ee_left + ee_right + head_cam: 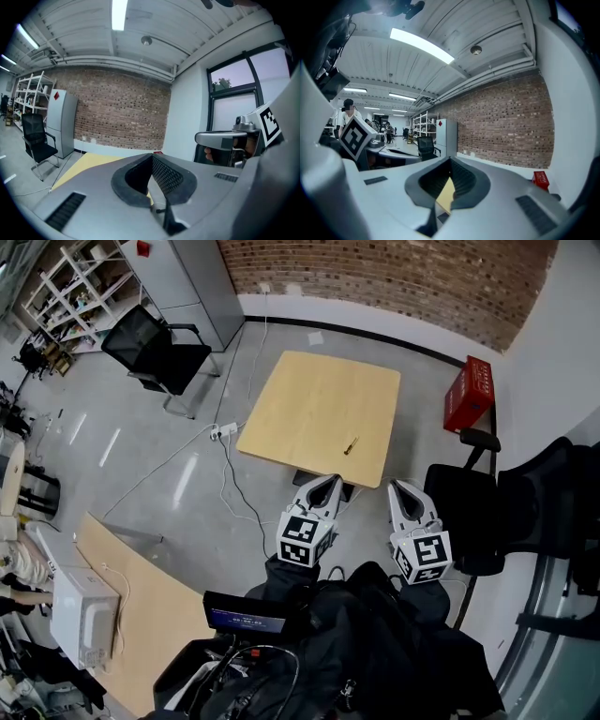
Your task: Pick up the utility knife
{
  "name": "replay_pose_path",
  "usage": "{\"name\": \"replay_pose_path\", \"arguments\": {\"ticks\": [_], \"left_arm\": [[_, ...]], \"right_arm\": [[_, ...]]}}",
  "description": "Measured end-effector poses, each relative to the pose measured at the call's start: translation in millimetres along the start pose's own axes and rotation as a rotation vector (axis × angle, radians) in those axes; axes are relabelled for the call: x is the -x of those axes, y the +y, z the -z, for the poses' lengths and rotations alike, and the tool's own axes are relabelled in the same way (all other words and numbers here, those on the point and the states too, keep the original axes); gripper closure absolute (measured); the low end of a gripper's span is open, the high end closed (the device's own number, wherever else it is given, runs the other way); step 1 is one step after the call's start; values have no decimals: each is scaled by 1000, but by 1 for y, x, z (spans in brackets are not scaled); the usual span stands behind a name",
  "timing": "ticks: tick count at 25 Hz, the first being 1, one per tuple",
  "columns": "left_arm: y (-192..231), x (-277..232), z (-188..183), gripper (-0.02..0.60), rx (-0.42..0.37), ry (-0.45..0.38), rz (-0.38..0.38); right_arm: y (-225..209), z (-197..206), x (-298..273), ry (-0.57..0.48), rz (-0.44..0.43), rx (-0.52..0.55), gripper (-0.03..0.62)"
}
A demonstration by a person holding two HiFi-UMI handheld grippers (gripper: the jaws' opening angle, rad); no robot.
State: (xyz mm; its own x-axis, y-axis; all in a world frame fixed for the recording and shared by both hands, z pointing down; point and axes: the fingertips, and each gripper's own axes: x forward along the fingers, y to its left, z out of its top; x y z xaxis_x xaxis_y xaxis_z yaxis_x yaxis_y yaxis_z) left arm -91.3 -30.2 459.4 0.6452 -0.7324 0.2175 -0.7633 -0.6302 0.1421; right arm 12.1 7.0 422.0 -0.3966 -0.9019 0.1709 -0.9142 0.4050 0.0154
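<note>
Small slim brownish utility knife (352,445) lies flat on square pale-wood worktop (309,399), near its closer edge. Grey plastic left hand-held gripper (328,482) and right hand-held gripper (401,487), mesh-textured pads, both closed tip-to-tip, empty, well apart from knife.

No legible text anywhere, print on red box (468,393) too small to read

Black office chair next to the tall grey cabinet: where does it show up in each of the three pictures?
Head view: black office chair, upper left, on the floor left of the light wooden table.
Left gripper view: chair at far left, beside the tall grey cabinet.
Right gripper view: chair small, near the centre.
Shared landmark: that cabinet, against the red brick wall.
</note>
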Motion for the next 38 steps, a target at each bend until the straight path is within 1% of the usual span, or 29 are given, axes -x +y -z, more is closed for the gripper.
{"name": "replay_pose_path", "arguments": {"ticks": [6, 10, 14, 17, 20, 23, 27, 35, 38], "left_arm": [[8, -12, 12, 581, 37, 31, 6], [14, -29, 17, 581, 59, 47, 3], [28, -52, 11, 581, 48, 59, -13], [44, -76, 3, 581, 36, 65, -46], [52, -104, 1, 581, 24, 77, -69], [61, -130, 1, 581, -4, 94, -90], [73, -158, 2, 581, -4, 115, -115], [85, -202, 27, 581, -3, 198, -138], [93, -213, 34, 581, 13, 231, -151]], "right_arm": [[-5, 9, -15, 31, -14, -1, 591], [-18, 17, -32, 46, -31, -10, 591], [-34, 13, -57, 40, -49, -21, 591], [-50, 9, -78, 41, -67, -24, 591], [-75, 9, -94, 43, -68, -31, 591], [-101, 9, -108, 43, -60, -43, 591], [-130, 13, -123, 52, -60, -62, 591], [-166, 32, -151, 78, -92, -105, 591], [-176, 34, -161, 82, -108, -116, 591]]}}
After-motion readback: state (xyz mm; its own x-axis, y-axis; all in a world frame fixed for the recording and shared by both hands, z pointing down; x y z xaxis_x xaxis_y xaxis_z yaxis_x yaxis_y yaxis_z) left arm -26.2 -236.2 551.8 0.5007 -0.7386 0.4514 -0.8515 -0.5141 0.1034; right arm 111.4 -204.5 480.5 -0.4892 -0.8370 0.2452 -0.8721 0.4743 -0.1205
